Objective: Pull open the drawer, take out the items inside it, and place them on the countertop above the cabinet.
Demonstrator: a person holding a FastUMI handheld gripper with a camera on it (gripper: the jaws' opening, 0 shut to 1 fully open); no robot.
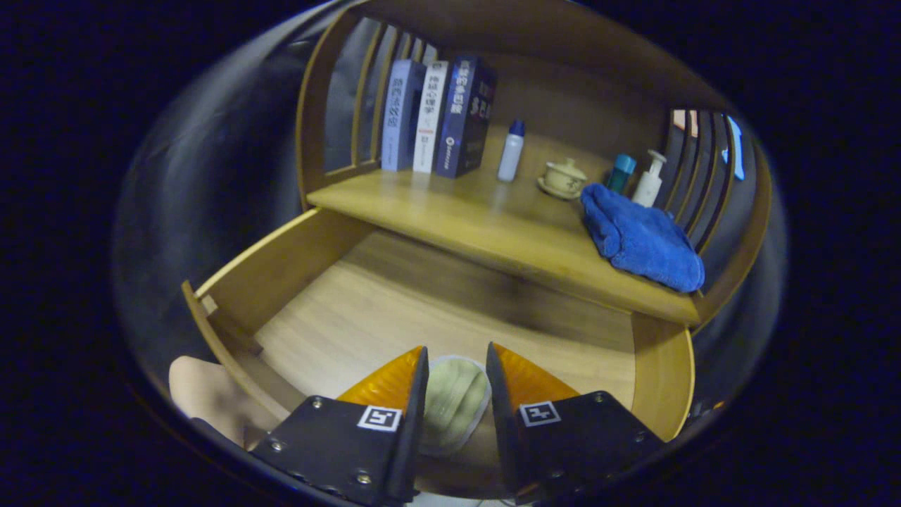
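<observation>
The wooden drawer point(281, 267) stands pulled out below the countertop point(493, 225), and its floor is bare apart from one item. That item, a pale green round ribbed thing point(454, 401), sits between my fingers near the drawer's front. My gripper point(456, 348) is narrowed around it, with both fingers touching its sides. The lower part of the item is hidden behind the fingers.
On the countertop stand three books point(436, 120), a small white bottle with a blue cap point(512, 150), a lidded teacup on a saucer point(563, 178), a teal bottle point(621, 172) and a pump bottle point(649, 179). A blue cloth point(640, 239) lies at its right end. A person's hand point(204, 401) is beside the drawer's front left corner.
</observation>
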